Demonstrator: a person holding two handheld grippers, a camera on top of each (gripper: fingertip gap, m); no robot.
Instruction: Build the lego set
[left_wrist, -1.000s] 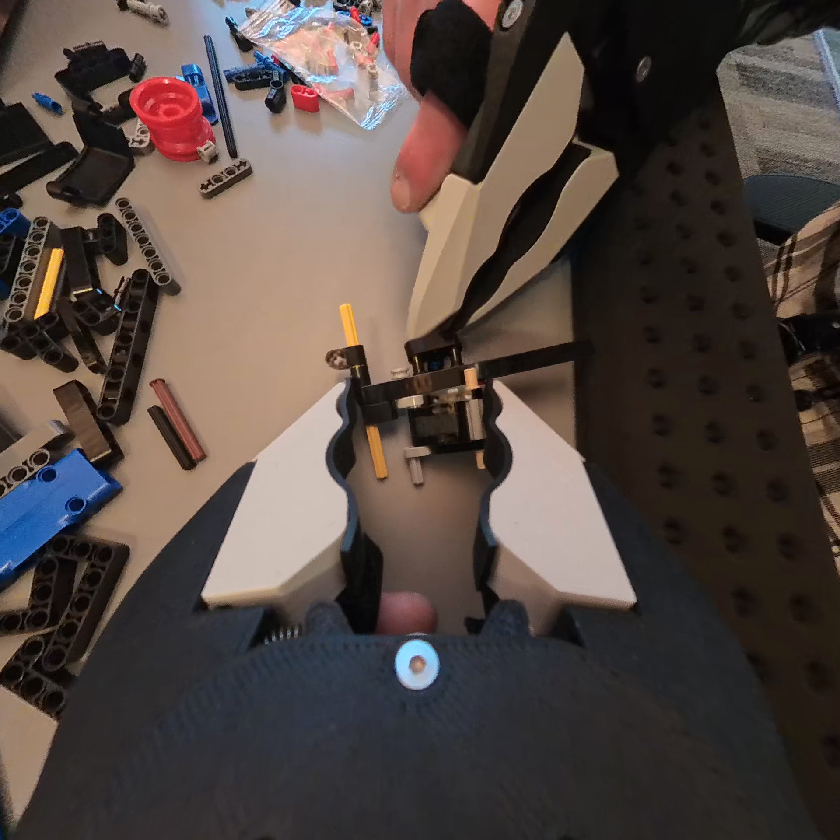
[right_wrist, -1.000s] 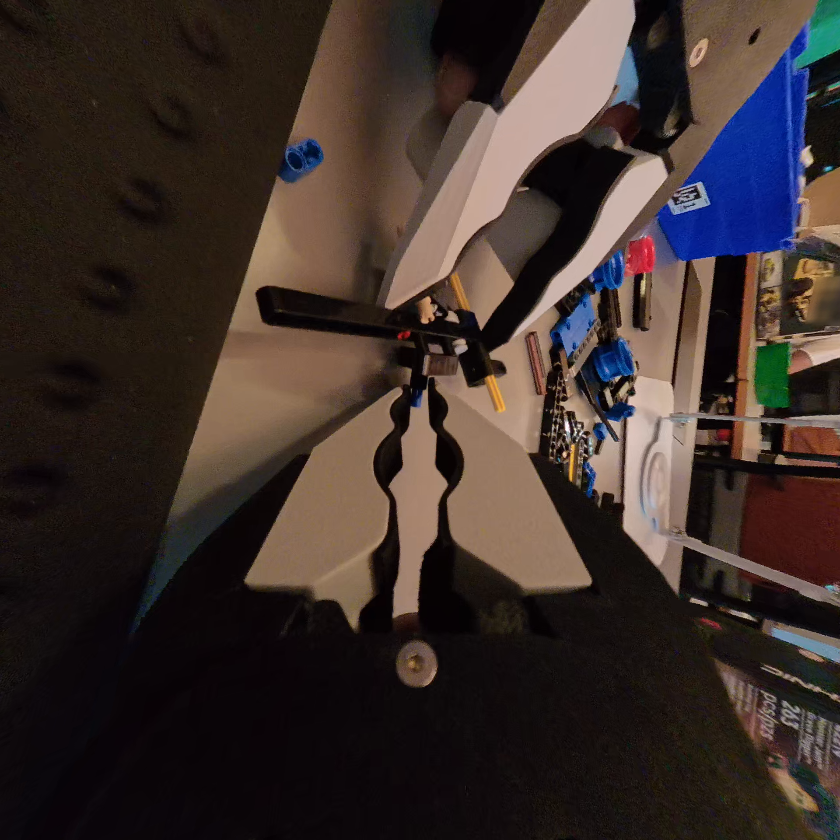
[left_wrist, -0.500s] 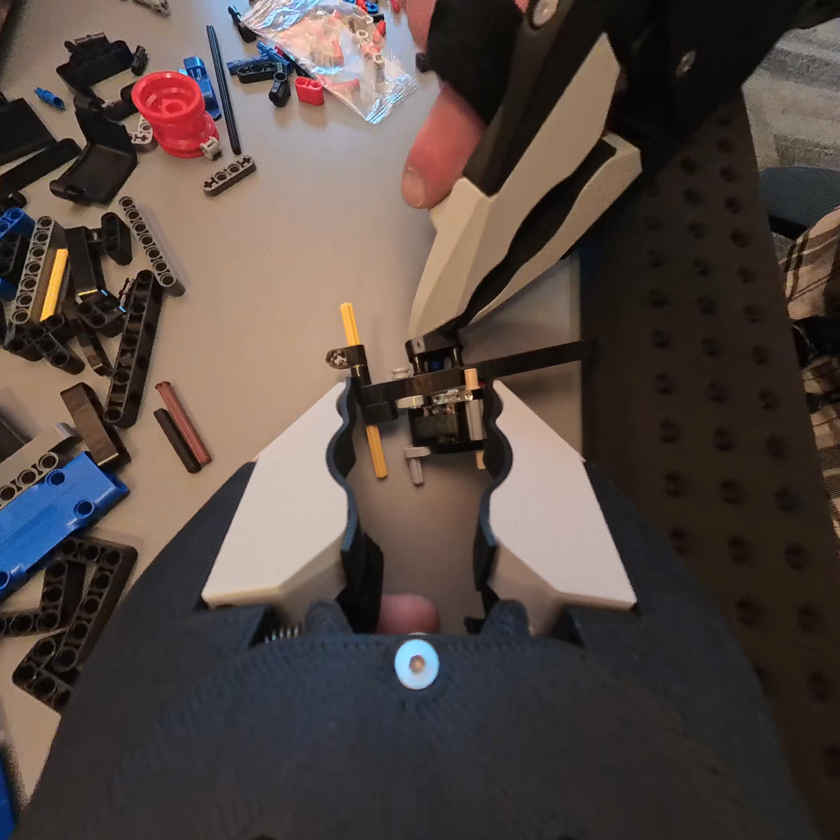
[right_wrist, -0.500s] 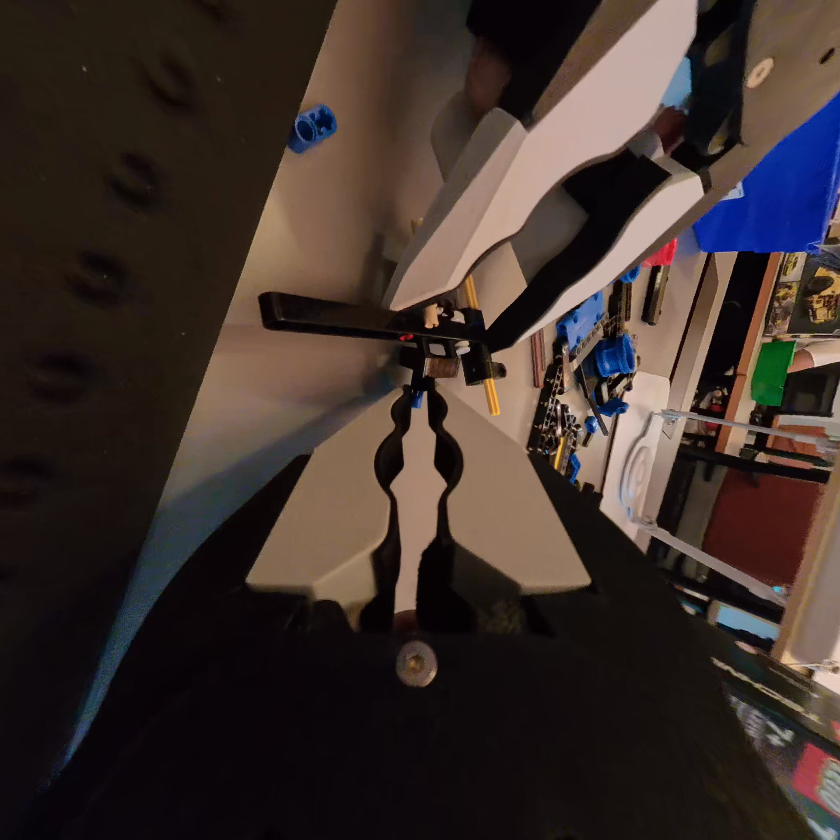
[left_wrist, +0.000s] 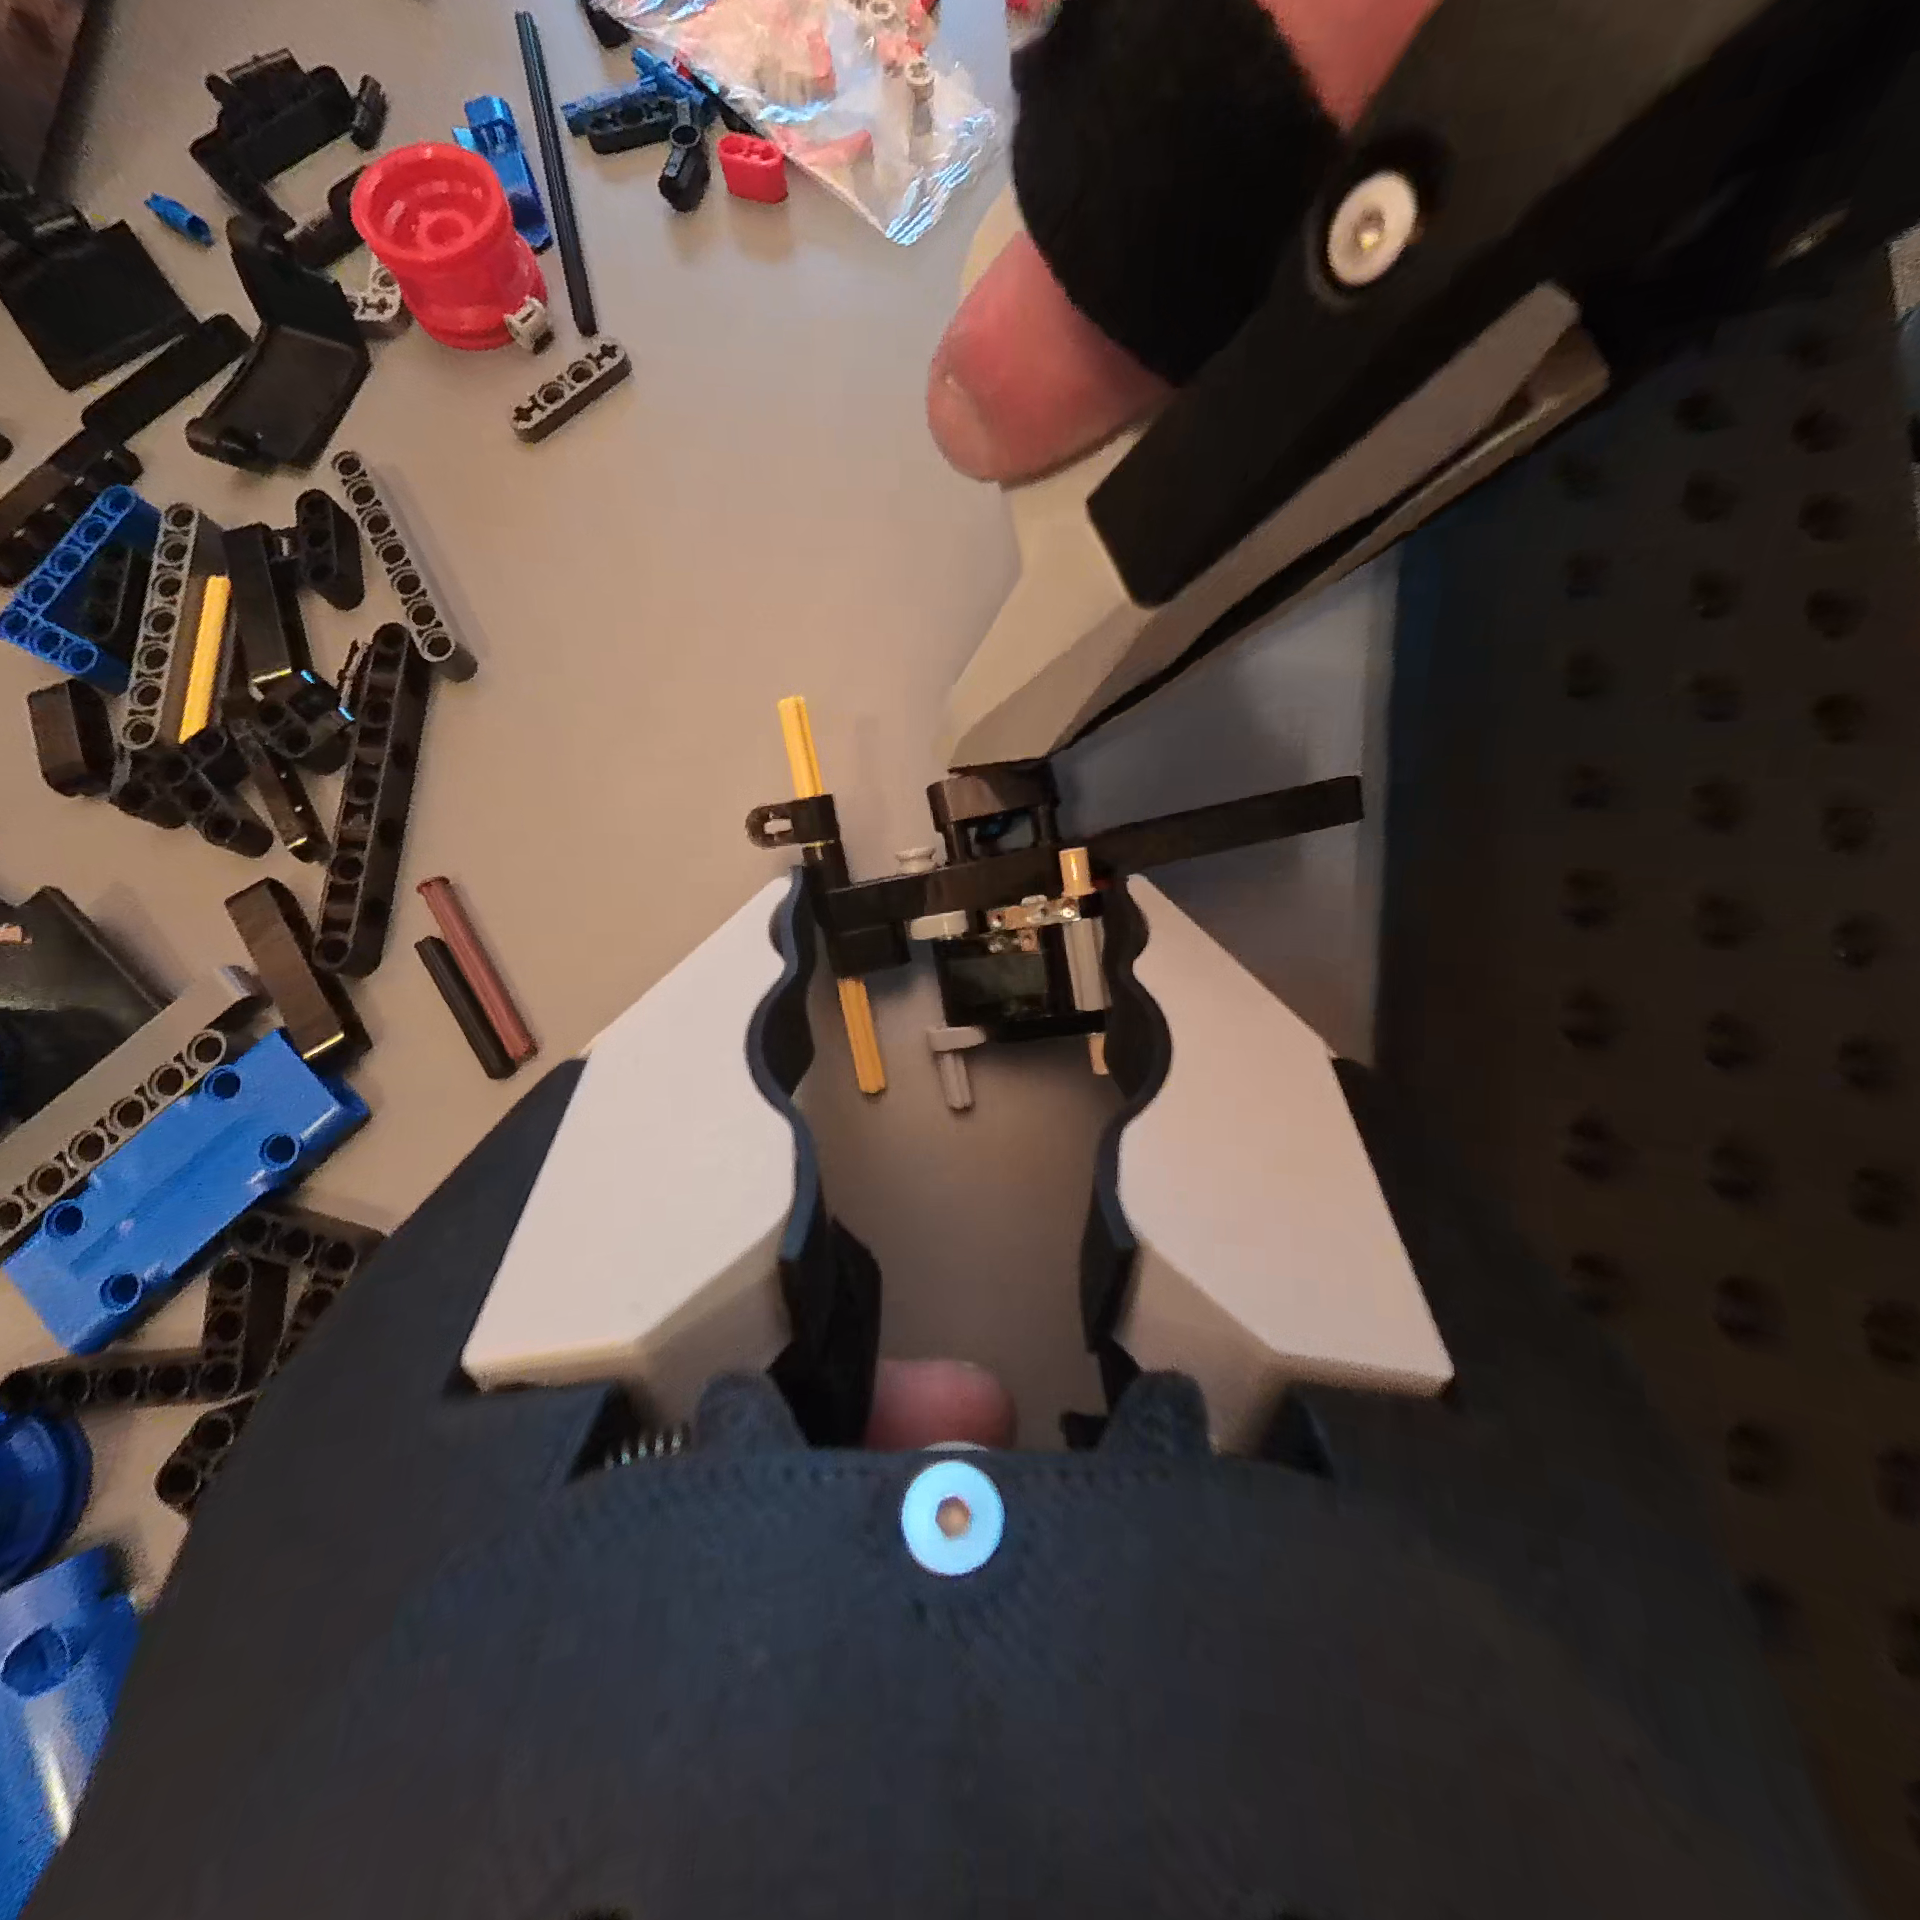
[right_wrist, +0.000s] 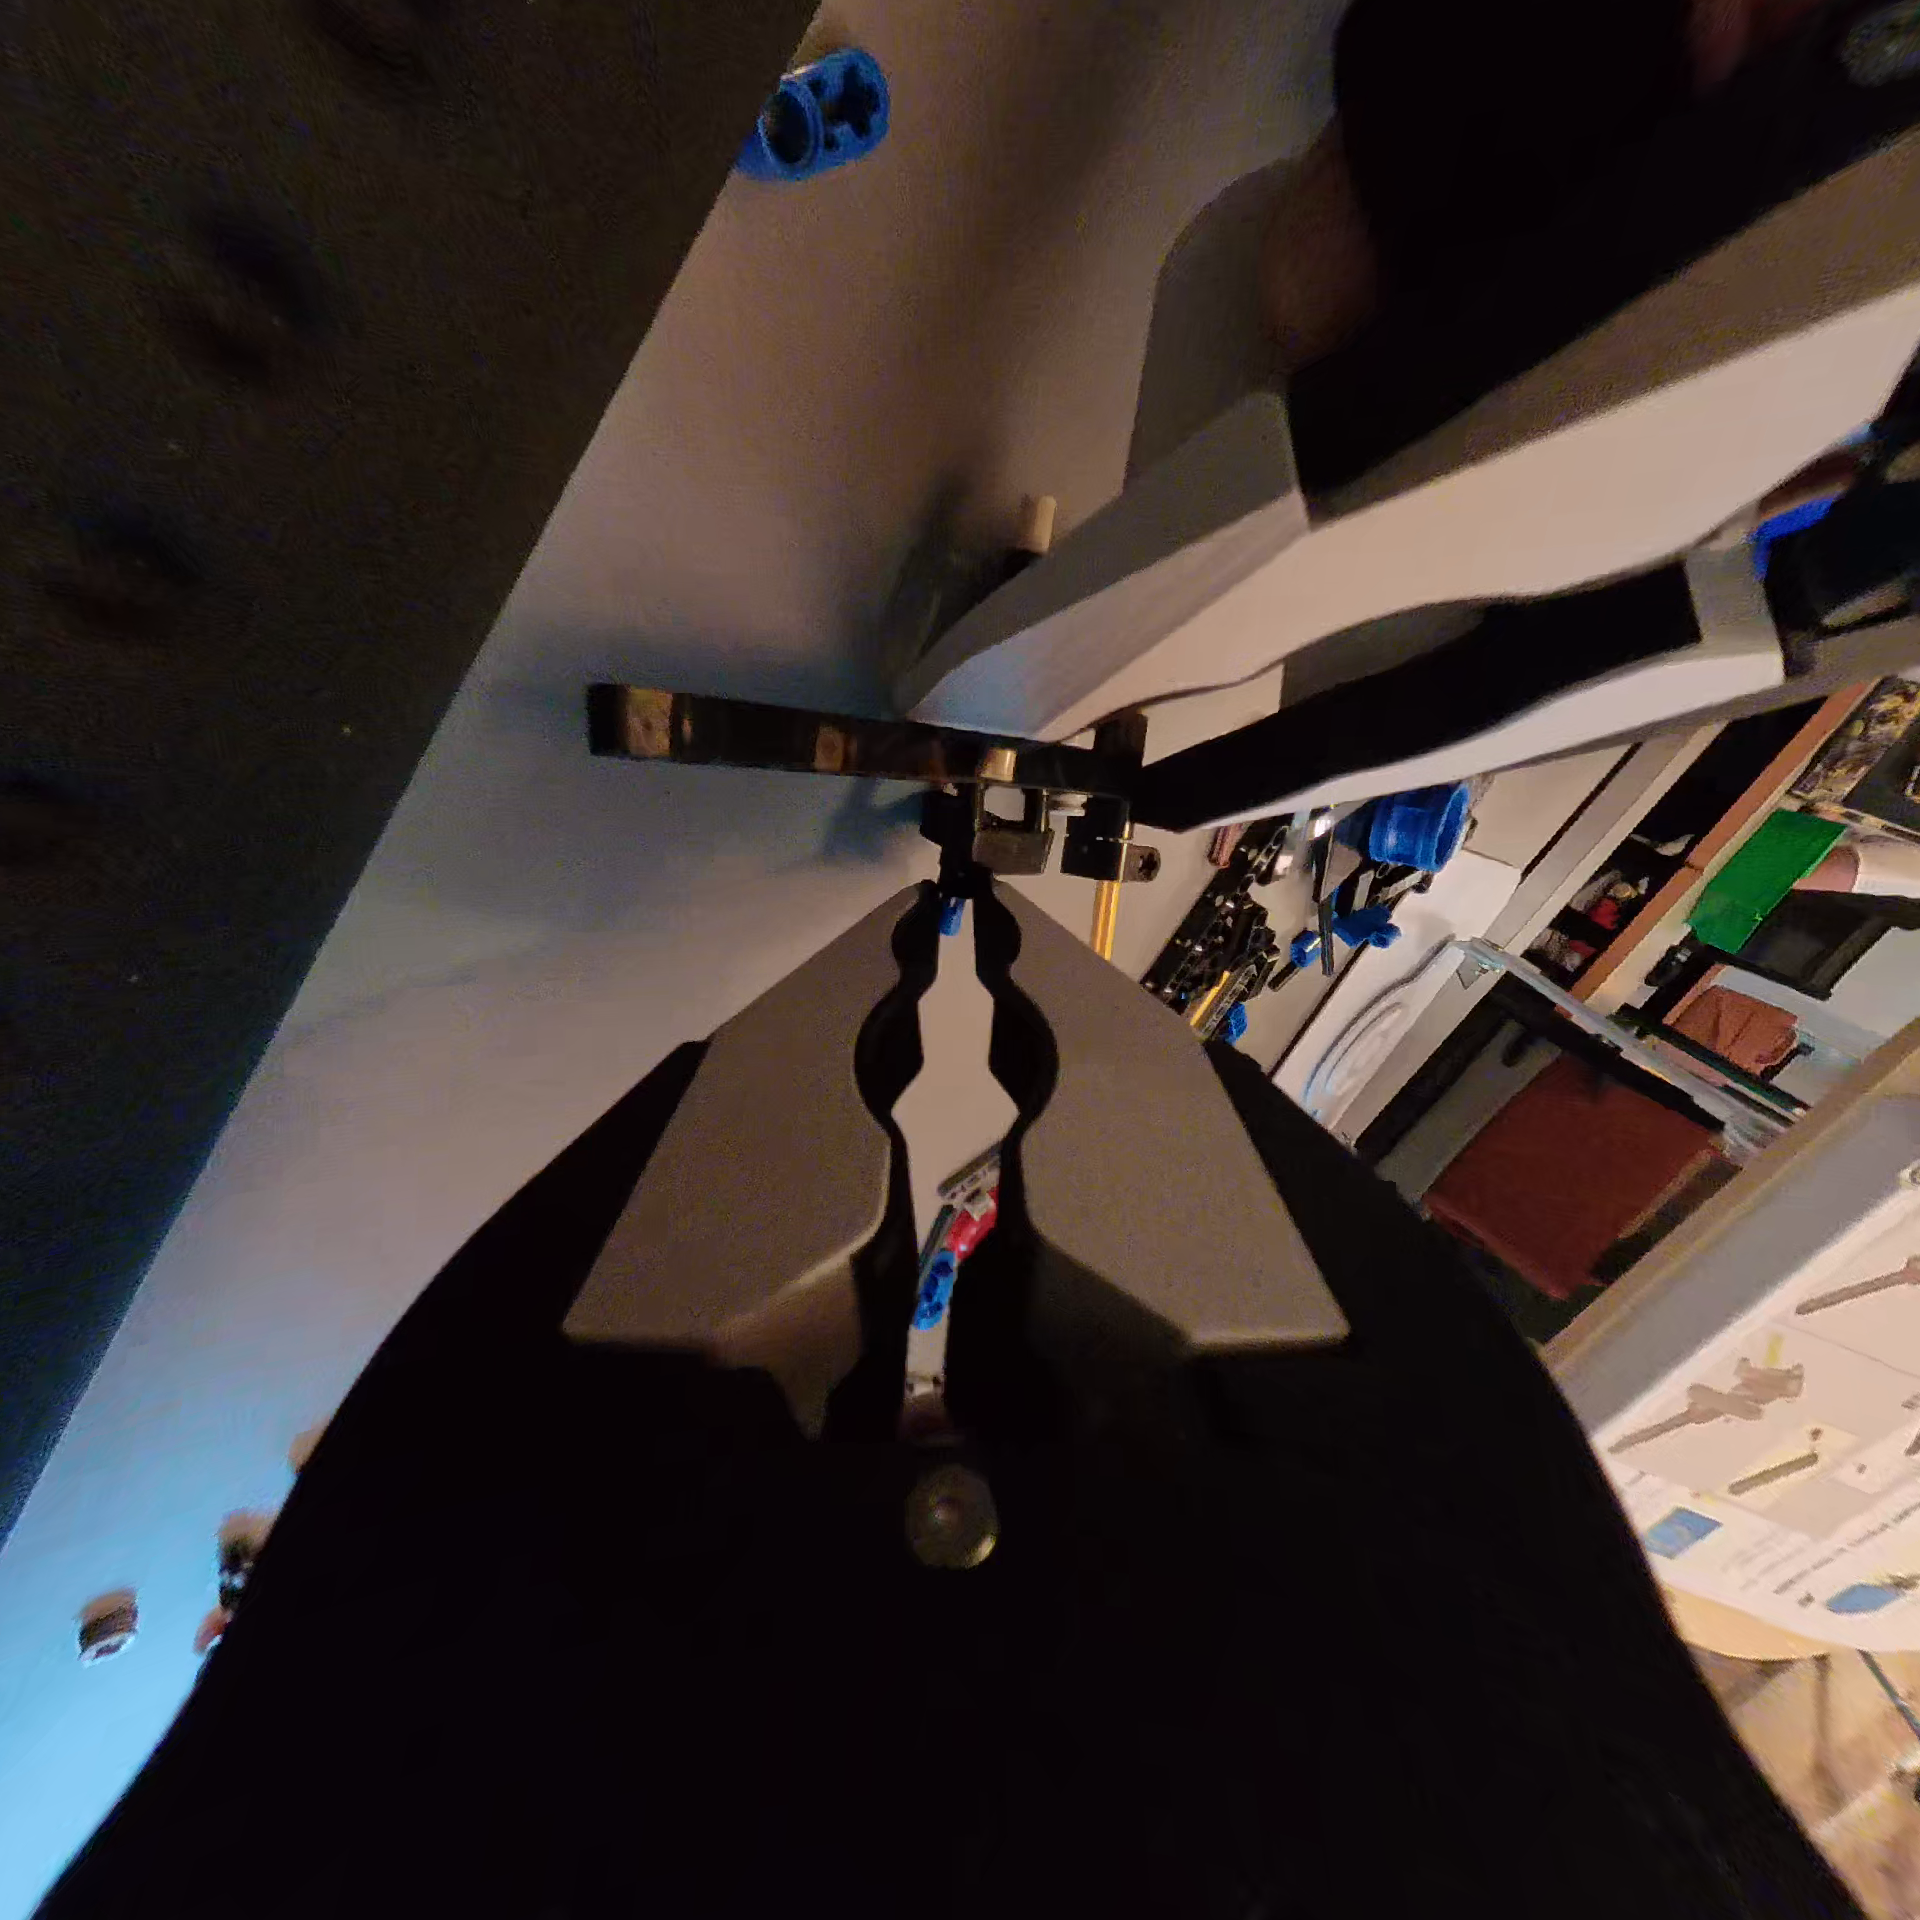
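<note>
A small black lego assembly with a yellow axle, grey pins and a long black beam is held above the grey table. My left gripper is shut on its sides. My right gripper is shut on a small black and blue piece at the assembly's far end; it also shows in the left wrist view, coming in from the upper right. In the right wrist view the assembly hangs between both grippers, with the left gripper reaching in from the right.
Loose black, blue and grey lego parts lie on the left of the table. A red wheel hub and a clear parts bag lie at the back. A dark perforated board runs along the right. An instruction booklet shows right. The grippers are tip to tip, or close to it.
The right gripper has swung round and tilted while staying shut on the assembly's far end. The assembly and left gripper have stayed nearly still.
</note>
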